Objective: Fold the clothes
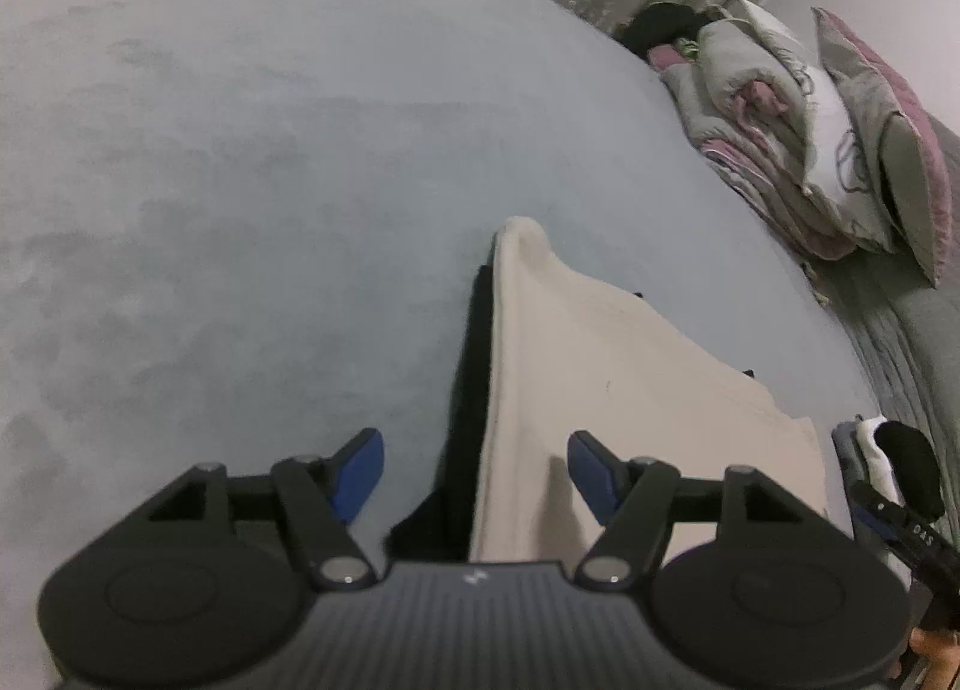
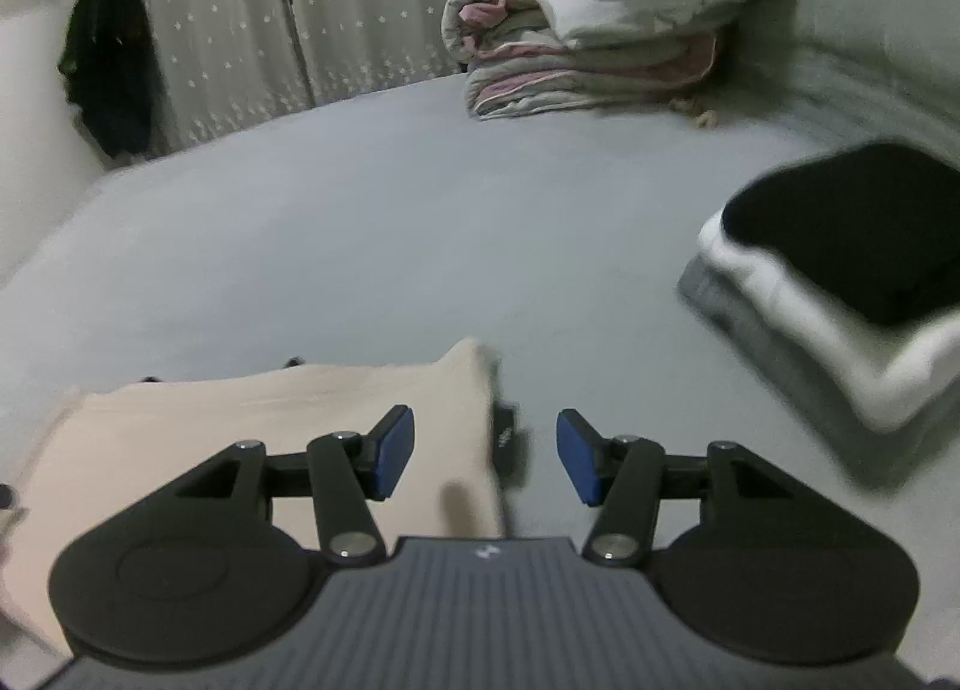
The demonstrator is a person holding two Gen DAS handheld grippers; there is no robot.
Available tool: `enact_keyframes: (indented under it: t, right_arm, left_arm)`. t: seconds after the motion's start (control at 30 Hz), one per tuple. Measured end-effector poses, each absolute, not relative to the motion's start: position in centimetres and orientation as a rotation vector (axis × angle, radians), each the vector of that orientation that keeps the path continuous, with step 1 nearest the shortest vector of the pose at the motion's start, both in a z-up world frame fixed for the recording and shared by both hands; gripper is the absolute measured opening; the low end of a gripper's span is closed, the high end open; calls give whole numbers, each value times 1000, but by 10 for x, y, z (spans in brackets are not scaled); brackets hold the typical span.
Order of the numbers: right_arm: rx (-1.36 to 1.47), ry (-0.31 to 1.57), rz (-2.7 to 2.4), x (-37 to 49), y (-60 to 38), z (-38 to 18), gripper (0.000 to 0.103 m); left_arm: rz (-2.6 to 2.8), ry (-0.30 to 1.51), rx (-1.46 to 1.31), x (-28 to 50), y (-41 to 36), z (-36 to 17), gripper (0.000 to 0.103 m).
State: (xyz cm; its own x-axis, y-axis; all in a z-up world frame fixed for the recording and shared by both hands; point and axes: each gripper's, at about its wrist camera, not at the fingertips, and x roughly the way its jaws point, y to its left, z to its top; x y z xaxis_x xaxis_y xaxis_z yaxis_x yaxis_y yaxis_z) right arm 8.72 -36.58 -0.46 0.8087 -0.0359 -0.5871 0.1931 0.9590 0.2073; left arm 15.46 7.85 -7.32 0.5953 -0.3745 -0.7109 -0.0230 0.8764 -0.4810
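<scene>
A cream garment (image 1: 606, 378) lies folded flat on the grey-blue bed sheet (image 1: 240, 198), with a black layer (image 1: 471, 390) showing under its left edge. My left gripper (image 1: 474, 471) hovers open over that left edge; its blue pads (image 1: 360, 477) touch nothing. In the right wrist view the same cream garment (image 2: 270, 426) lies at lower left. My right gripper (image 2: 485, 459) stands open above its right edge, where a bit of black cloth (image 2: 505, 438) peeks out. Nothing is held between either pair of pads.
A stack of folded clothes, black on white on grey (image 2: 840, 270), sits to the right on the sheet (image 2: 390, 222). Folded quilts and pillows (image 2: 588, 30) are piled at the bed's far side. Starred curtains (image 2: 240, 30) hang behind, with a dark garment (image 2: 111, 72) hanging at left.
</scene>
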Motion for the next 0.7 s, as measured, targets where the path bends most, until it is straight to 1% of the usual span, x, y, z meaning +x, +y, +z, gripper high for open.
enact_keyframes:
  t: [0.07,0.13,0.17,0.23,0.27,0.3,0.33,0.4,0.6,0.67,0.7]
  right_arm:
    - [313,599,-64,82,-363,-9,56]
    - [336,575,-13,78,-357,-13,56]
    - [342,567,15,77,-353,-14,56]
    - [337,577,90,81,-341,-11,50]
    - [338,584,136,84,-334,-9,43]
    - [351,589,190,86,-328,-8,37]
    - [364,596,243,88,-321,-7,35]
    - [370,620,325,95,-305,-6,29]
    - [333,679,450,111,-270,-9,25]
    - [332,740,450,119,-263,-20,25]
    - [334,773,436,124,-261,-27,20]
  left_arm:
    - [-235,898,-474,155,74,-75,66]
    - [-253,886,-467,156,69,-77,53]
    - [-263,889,-472,156,66,-78,50]
    - [-282,897,-485,155,63,-81,44]
    - [-284,900,-486,156,62,-81,40]
    - [-281,906,-485,157,62,-82,27]
    - [-279,916,-492,160,60,-83,17]
    - [-270,929,-521,161,61,-83,13]
    - [-248,931,-475,159,48,-53,11]
    - [-254,919,-451,158,42,-37,11]
    - [-261,913,-439,157,37,-28,11]
